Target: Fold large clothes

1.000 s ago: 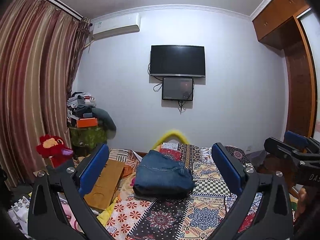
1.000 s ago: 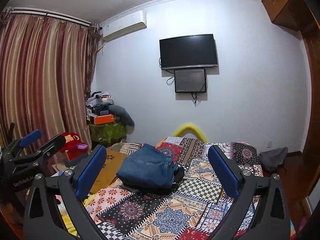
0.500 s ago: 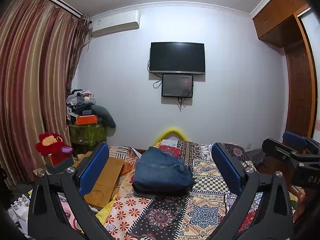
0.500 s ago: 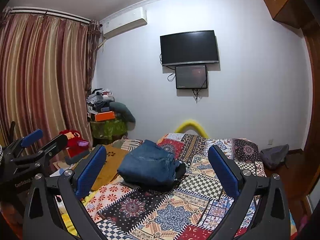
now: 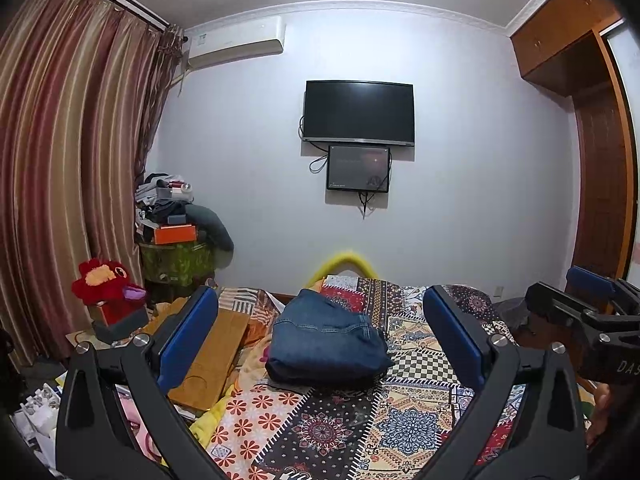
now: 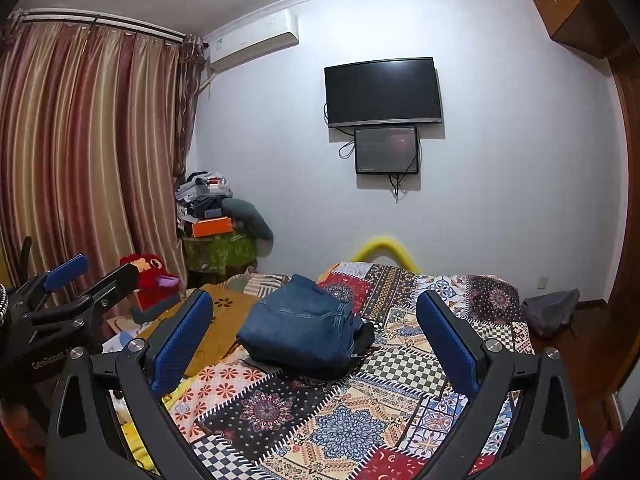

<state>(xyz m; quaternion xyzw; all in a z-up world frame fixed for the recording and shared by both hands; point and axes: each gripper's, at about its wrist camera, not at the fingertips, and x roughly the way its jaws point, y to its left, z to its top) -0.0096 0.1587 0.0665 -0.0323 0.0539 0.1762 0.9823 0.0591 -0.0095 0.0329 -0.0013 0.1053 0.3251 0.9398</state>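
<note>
A folded pair of blue jeans (image 5: pixel 326 340) lies in a compact stack on the patchwork bed cover (image 5: pixel 344 428); it also shows in the right wrist view (image 6: pixel 300 330). My left gripper (image 5: pixel 320 320) is open and empty, held above the bed short of the jeans. My right gripper (image 6: pixel 314 320) is open and empty too, at about the same distance. The right gripper shows at the right edge of the left wrist view (image 5: pixel 580 304); the left gripper shows at the left edge of the right wrist view (image 6: pixel 76 280).
A mustard cloth (image 6: pixel 224 312) lies left of the jeans. A red plush toy (image 5: pixel 104 284) and a cluttered green table (image 5: pixel 176 256) stand by the curtain. A TV (image 5: pixel 358 112) hangs on the far wall. A wardrobe (image 5: pixel 600 184) is at right, a grey bag (image 6: pixel 550 314) on the floor.
Both grippers have drawn back and tilted up a little, so the jeans and bed sit slightly lower and farther in view. The jeans have not moved.
</note>
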